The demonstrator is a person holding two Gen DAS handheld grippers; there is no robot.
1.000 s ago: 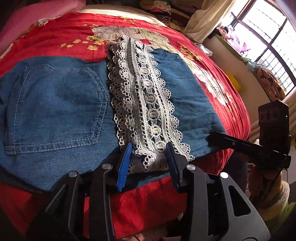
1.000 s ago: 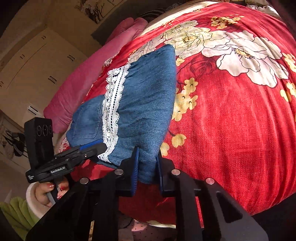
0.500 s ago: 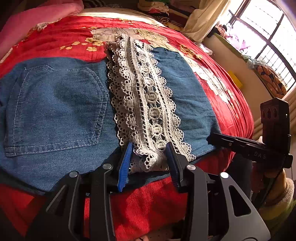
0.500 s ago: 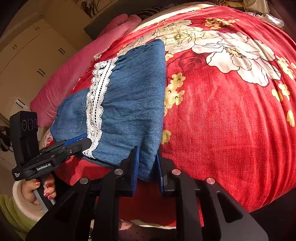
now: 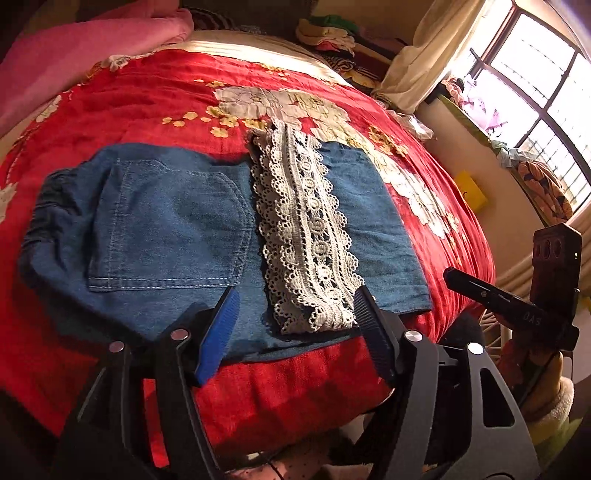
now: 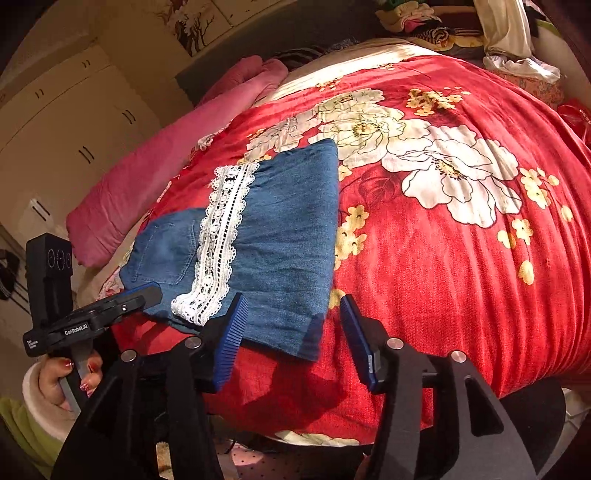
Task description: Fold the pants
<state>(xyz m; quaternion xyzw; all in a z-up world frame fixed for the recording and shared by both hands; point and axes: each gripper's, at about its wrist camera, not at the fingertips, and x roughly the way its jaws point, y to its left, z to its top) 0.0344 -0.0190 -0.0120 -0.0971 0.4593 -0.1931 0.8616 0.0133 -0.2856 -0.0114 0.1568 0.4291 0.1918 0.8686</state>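
Observation:
The blue denim pants lie folded flat on the red floral bedspread, near its front edge. A white lace band runs across the folded top layer. The back pocket faces up on the left. My left gripper is open and empty, just short of the lace end at the near edge. In the right wrist view the pants and lace lie ahead. My right gripper is open and empty, its fingers on either side of the pants' near right corner without holding it.
A pink rolled blanket lies at the head of the bed. Piled clothes sit at the far end. A window and low wall are on the right. White wardrobes stand on the left. The bedspread to the right of the pants is bare.
Both grippers have opened and let go of the pants. Both have drawn back from the bed a little, and the pants now lie flat on the bedspread.

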